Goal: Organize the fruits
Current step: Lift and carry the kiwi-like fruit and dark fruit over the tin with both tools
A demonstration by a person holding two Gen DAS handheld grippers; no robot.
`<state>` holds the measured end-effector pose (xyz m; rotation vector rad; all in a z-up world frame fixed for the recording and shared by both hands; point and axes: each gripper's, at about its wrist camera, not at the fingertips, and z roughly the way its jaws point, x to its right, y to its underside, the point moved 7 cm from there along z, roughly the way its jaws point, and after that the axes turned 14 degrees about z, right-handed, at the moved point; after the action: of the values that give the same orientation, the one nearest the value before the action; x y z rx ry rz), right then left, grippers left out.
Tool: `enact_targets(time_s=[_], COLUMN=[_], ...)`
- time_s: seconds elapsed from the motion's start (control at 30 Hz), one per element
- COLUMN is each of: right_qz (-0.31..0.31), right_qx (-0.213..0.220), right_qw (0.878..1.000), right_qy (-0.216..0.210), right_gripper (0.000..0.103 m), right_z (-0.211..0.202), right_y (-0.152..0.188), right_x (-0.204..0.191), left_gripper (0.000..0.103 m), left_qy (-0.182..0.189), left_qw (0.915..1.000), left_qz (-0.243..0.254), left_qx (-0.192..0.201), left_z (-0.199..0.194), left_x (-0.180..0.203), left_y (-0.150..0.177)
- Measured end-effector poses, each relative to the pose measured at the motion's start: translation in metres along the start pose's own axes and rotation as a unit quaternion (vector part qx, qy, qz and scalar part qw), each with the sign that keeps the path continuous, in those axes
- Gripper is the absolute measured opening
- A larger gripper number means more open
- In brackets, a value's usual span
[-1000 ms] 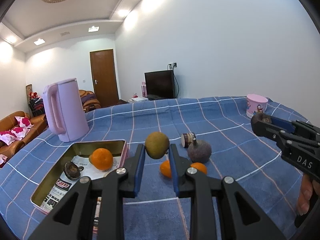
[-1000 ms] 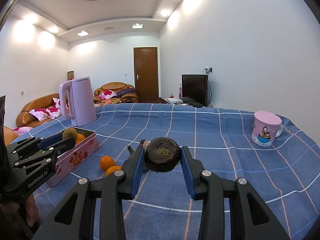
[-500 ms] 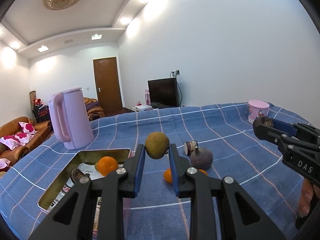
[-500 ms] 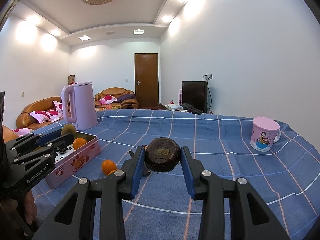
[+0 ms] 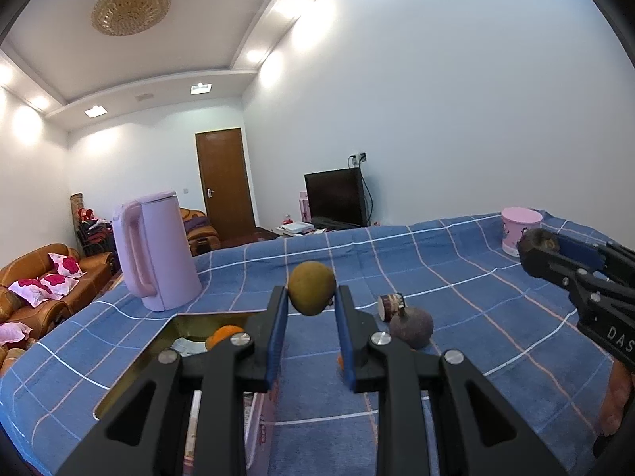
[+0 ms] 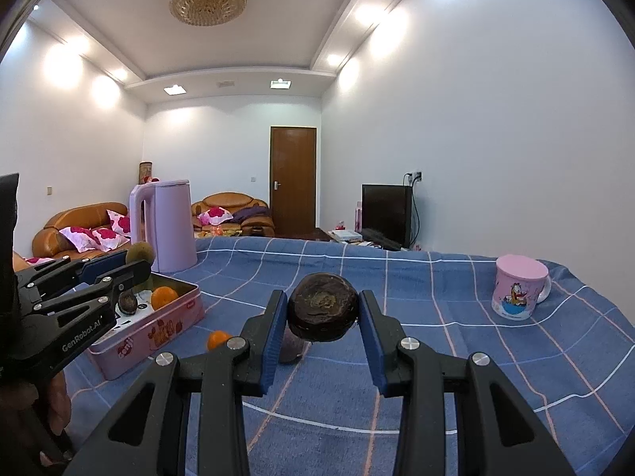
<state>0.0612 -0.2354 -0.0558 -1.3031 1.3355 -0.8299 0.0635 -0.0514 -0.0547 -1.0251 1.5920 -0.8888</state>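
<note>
We held our left gripper (image 5: pixel 310 309) shut on a round greenish-brown fruit (image 5: pixel 311 287), pinched between the two blue pads, up in the air above the pink tin box (image 6: pixel 158 329). Our right gripper (image 6: pixel 322 327) squeezed a dark brown fruit (image 6: pixel 322 312) the same way, over the blue checked cloth (image 6: pixel 456 317). Inside the box lay an orange (image 6: pixel 164 296) and a small dark fruit (image 6: pixel 127 303). Another orange (image 6: pixel 217 339) and a dark purple fruit (image 5: pixel 410 327) sat on the cloth near the box
</note>
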Motion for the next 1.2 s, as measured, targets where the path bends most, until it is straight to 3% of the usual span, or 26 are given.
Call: enact_targets(time_s=[0.43,1.2], right_qz=[-0.011,-0.034], right_qx=[-0.004,-0.043], right_qw=[1.000,0.996], right_qy=[-0.015,-0.077], right_gripper=[0.039,0.039], right_z=[0.002,0.042], right_y=[-0.004,0.003], right_x=[-0.019,-0.091], left_gripper=[0.026,0.026], left_qy=[-0.019,-0.066], left_qw=[0.9997,0.9935], left_qz=[-0.015,-0.061], left_qx=[-0.005,-0.070], left_z=[0.000,0.027], left_x=[-0.023,-0.094], left_y=[0.002,0.040])
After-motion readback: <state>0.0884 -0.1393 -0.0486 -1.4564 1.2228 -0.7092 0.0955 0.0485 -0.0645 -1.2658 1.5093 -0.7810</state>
